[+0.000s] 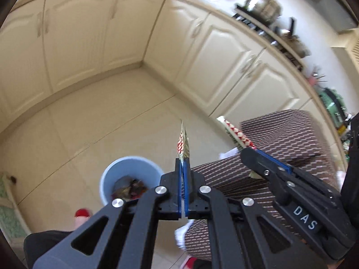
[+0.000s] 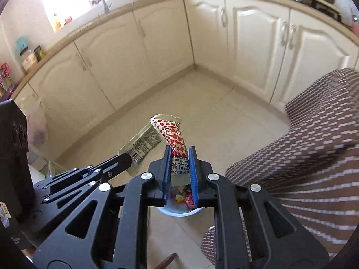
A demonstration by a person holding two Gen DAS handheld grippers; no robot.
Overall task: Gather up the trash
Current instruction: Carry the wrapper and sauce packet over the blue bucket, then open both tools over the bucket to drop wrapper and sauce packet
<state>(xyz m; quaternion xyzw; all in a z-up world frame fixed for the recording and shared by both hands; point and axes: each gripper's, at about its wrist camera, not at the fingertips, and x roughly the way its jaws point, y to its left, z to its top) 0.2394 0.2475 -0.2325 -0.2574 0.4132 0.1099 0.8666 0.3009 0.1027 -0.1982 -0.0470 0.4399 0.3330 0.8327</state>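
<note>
Left gripper (image 1: 184,168) clamped on flat sachet (image 1: 183,142), edge-on, above and just right of bin (image 1: 131,180). Right gripper (image 2: 179,168) pinching second sachet (image 2: 171,134), red-checked, directly above bin (image 2: 179,213), whose rim peeks below jaws. Bin on floor beside patterned cloth (image 1: 280,152), already holds wrappers. Judgement: carry both over bin mouth, lower close, release one at a time; light sachets may flutter past rim.

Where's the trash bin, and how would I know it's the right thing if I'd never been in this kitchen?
Start at the corner where the cream cabinets meet, then come down across the pale tiled floor toward the brown checked cloth. Just left of that cloth stands the bin, a small round light-blue bucket. It is the only blue container on the floor, and crumpled wrappers already lie inside.
</note>
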